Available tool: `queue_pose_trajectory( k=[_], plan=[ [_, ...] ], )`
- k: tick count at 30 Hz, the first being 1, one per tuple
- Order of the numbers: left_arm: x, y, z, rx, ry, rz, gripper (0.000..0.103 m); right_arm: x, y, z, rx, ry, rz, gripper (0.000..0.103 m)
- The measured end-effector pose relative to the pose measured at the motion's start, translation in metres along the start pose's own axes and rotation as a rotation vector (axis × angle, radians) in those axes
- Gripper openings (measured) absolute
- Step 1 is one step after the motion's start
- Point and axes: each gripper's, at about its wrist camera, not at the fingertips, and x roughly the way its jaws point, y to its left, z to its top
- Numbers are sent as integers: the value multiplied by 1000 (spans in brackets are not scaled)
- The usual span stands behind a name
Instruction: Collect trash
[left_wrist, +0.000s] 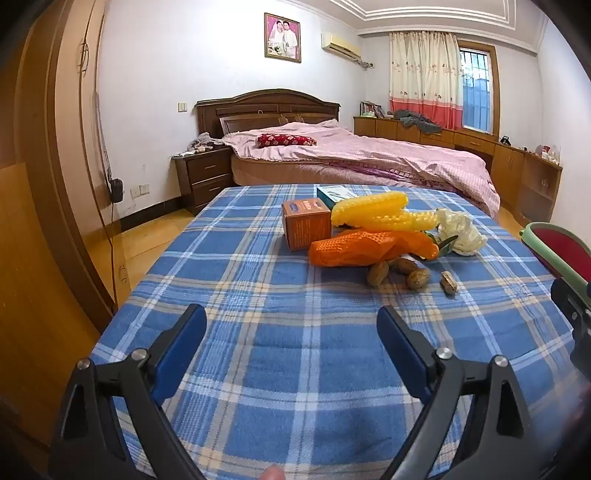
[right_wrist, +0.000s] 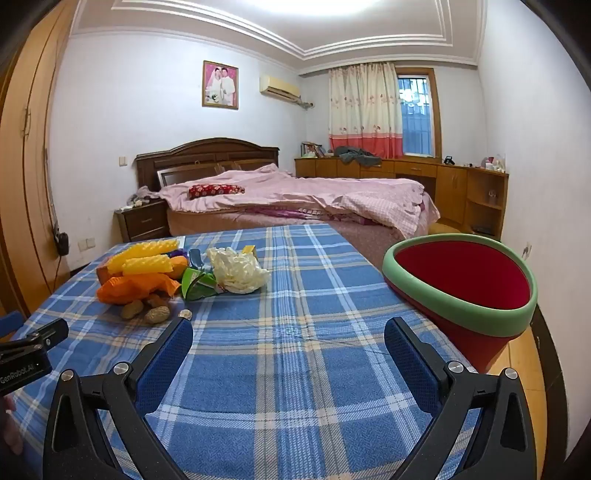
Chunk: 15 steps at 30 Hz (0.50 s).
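Observation:
A heap of trash lies on the blue checked tablecloth: yellow foam netting, an orange foam net, a crumpled white tissue, a torn green wrapper, several peanut shells and an orange box. A red bowl with a green rim stands at the table's right edge. My left gripper hovers open over bare cloth, short of the heap. My right gripper is open too, between the heap and the bowl, holding nothing.
A teal and white box lies behind the heap. Beyond the table stands a bed with pink covers, a nightstand on the left and low wooden cabinets along the right wall. A wardrobe fills the left side.

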Motion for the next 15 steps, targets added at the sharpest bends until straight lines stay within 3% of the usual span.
queue_pose_trajectory(
  k=[15],
  plan=[
    [0, 0, 0, -5, -2, -2, 93, 0, 0, -1, -1, 0, 0, 103]
  ],
)
